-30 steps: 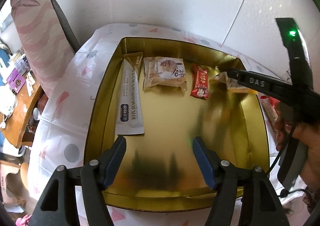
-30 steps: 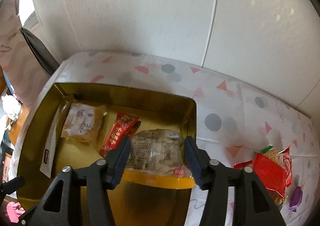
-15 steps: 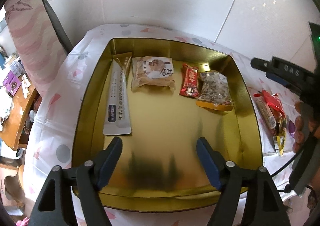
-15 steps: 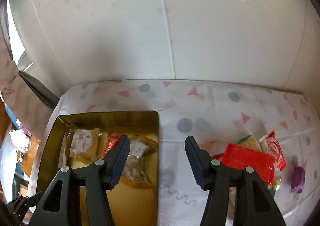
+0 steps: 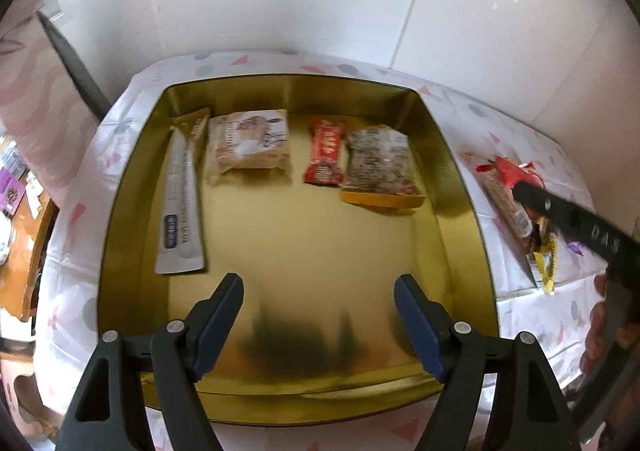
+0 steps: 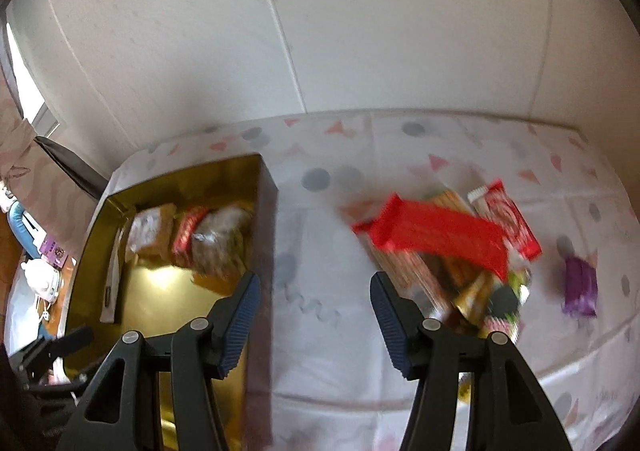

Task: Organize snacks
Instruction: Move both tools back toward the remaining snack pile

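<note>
Hovering over the near half of the gold tin (image 5: 472, 211), the left gripper (image 5: 318, 325) has its jaws spread wide with nothing between them. Four snacks lie in a row along the far wall of the tin: a long white stick sachet (image 5: 182, 207) at left, a beige pastry packet (image 5: 250, 145) beside it, then a small red bar (image 5: 326, 157), then a clear packet of mixed pieces with an orange edge (image 5: 380, 171) nearest the right wall and touching the red bar. Right gripper (image 6: 314, 315) is over the patterned cloth of the tabletop (image 6: 320, 351), between the tin's right wall (image 6: 264, 235) and a loose pile of snacks; its jaws are likewise parted and empty. The pile holds a long red wrapper (image 6: 440, 235) on top, a red-and-white packet (image 6: 506, 219) behind it, and striped and yellow packets beneath, blurred. A purple sweet (image 6: 580, 285) lies apart to the right of the pile.
</note>
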`<state>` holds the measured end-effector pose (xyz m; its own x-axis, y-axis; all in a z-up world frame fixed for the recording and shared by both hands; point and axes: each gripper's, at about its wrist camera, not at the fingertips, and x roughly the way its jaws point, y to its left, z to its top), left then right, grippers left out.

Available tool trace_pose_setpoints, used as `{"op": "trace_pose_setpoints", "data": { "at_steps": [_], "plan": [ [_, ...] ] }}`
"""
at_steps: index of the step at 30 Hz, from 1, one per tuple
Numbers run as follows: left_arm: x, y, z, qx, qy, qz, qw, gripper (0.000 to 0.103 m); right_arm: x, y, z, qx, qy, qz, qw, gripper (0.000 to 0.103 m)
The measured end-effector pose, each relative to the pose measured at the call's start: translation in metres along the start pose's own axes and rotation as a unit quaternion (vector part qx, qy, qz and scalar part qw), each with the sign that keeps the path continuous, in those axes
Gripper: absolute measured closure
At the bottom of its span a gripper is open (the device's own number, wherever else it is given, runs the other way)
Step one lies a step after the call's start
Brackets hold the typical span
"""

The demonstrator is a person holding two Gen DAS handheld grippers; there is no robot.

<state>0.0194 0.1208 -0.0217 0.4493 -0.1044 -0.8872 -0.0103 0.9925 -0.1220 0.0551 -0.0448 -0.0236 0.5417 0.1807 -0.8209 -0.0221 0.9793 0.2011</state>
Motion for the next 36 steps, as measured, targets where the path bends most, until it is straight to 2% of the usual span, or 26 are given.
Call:
{"op": "trace_pose_setpoints", "data": {
  "at_steps": [5, 9, 14, 19, 24, 29, 32, 33, 36],
  "plan": [
    [0.0, -0.022, 0.002, 0.025, -0.004, -0.013, 0.9996, 0.023, -0.013, -0.038, -0.017, 0.06, 0.003, 0.004, 0.998, 0.045],
    [0.0, -0.041, 0.004, 0.049, -0.007, -0.026, 0.9984, 0.02, -0.027, -0.072, -0.029, 0.108, -0.011, -0.005, 0.994, 0.045],
    [0.0, -0.066, 0.003, 0.078, -0.006, -0.035, 0.9963, 0.018, -0.041, -0.122, -0.05, 0.184, -0.016, -0.038, 0.982, 0.044],
    [0.002, -0.089, 0.001, 0.104, 0.001, -0.048, 0.9935, 0.018, -0.043, -0.16, -0.073, 0.23, -0.001, -0.068, 0.971, 0.044],
    [0.002, -0.113, -0.002, 0.137, 0.003, -0.055, 0.9891, 0.018, -0.04, -0.171, -0.079, 0.234, 0.017, -0.073, 0.969, 0.044],
    [0.0, -0.133, -0.006, 0.163, 0.002, -0.058, 0.9848, 0.017, -0.037, -0.168, -0.061, 0.217, 0.012, -0.05, 0.975, 0.044],
    [-0.001, -0.139, -0.008, 0.171, 0.0, -0.056, 0.9836, 0.016, -0.027, -0.158, -0.048, 0.197, 0.023, -0.041, 0.979, 0.042],
    [-0.002, -0.14, -0.009, 0.173, -0.001, -0.056, 0.9834, 0.016, -0.023, -0.156, -0.043, 0.191, 0.027, -0.039, 0.98, 0.037],
    [-0.004, -0.141, -0.01, 0.173, -0.003, -0.053, 0.9836, 0.016, -0.008, -0.145, -0.033, 0.169, 0.047, -0.036, 0.984, 0.037]
  ]
}}
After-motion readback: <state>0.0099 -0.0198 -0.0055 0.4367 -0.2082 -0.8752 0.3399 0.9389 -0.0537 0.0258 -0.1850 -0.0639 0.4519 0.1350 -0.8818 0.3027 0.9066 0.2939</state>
